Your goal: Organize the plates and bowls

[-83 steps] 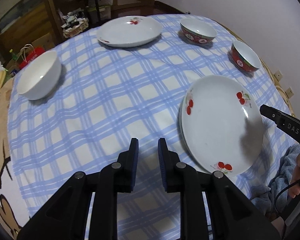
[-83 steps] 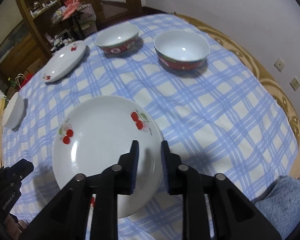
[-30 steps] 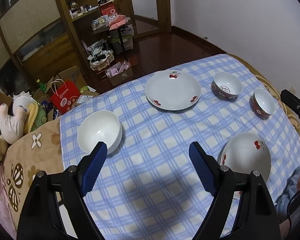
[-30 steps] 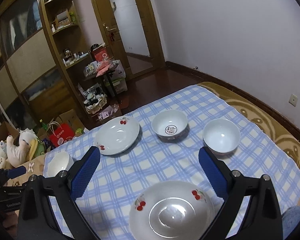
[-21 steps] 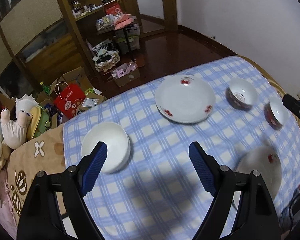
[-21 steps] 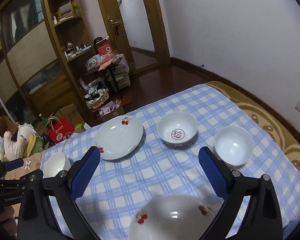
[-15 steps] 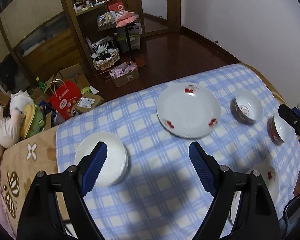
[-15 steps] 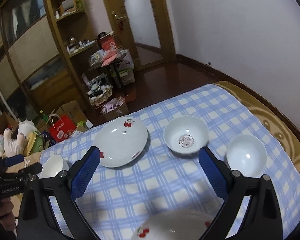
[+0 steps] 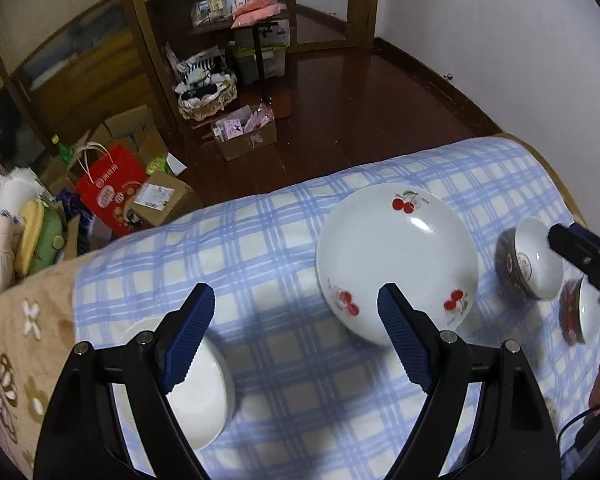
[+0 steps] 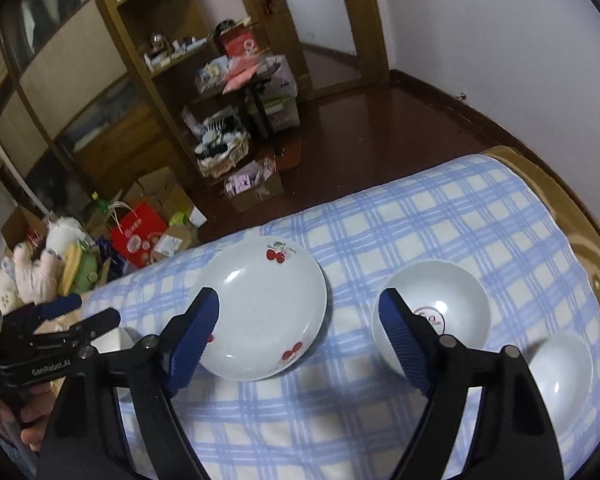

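Left claw (image 9: 294, 338) and right claw (image 10: 300, 336) both gape wide — above the cherry plate (image 10: 262, 308)

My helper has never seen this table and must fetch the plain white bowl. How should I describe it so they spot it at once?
Start at the blue checked tablecloth and find the cherry-patterned plate near its middle. The plain white bowl sits alone towards the left end, beside the beige blanket. Unlike the two red-sided bowls at the right end, it is white all over.
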Demonstrator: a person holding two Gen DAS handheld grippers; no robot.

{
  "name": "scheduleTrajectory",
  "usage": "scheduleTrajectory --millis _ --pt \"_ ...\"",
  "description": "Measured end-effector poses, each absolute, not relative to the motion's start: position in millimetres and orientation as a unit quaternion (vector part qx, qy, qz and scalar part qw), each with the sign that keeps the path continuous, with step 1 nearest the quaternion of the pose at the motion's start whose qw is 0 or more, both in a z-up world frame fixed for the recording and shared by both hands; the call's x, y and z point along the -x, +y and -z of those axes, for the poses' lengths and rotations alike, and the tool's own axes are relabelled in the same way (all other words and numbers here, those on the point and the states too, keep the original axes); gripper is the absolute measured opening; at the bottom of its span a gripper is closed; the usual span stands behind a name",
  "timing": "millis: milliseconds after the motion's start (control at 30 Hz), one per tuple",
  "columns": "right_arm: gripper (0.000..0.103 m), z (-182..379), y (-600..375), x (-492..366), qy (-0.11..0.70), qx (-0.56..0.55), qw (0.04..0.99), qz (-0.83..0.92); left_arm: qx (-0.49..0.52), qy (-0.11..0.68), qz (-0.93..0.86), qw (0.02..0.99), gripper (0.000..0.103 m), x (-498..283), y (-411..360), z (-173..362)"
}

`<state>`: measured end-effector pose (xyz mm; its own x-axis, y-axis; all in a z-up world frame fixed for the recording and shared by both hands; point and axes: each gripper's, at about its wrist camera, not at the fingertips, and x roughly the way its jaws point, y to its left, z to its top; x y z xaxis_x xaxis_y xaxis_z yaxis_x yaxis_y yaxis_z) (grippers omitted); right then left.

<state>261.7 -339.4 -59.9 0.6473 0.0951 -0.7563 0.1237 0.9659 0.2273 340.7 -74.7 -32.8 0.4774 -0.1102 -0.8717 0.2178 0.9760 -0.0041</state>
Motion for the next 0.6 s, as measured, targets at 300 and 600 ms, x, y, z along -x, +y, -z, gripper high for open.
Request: scheduleTrajectory --millis 300,600 --pt "0.071 99.0 -336.8 -301.8 0.456 -0.115 0.882 -0.001 -0.045 0.522 0.089 0.847 0.083 -362.8 -85.3 72.6" --pt "0.063 130.8 -333.4 -322.9 0.473 -0.078 0.877 -0.008 -0.045 0.545 0.11 0.83 0.066 -390.0 -95.8 103.6"
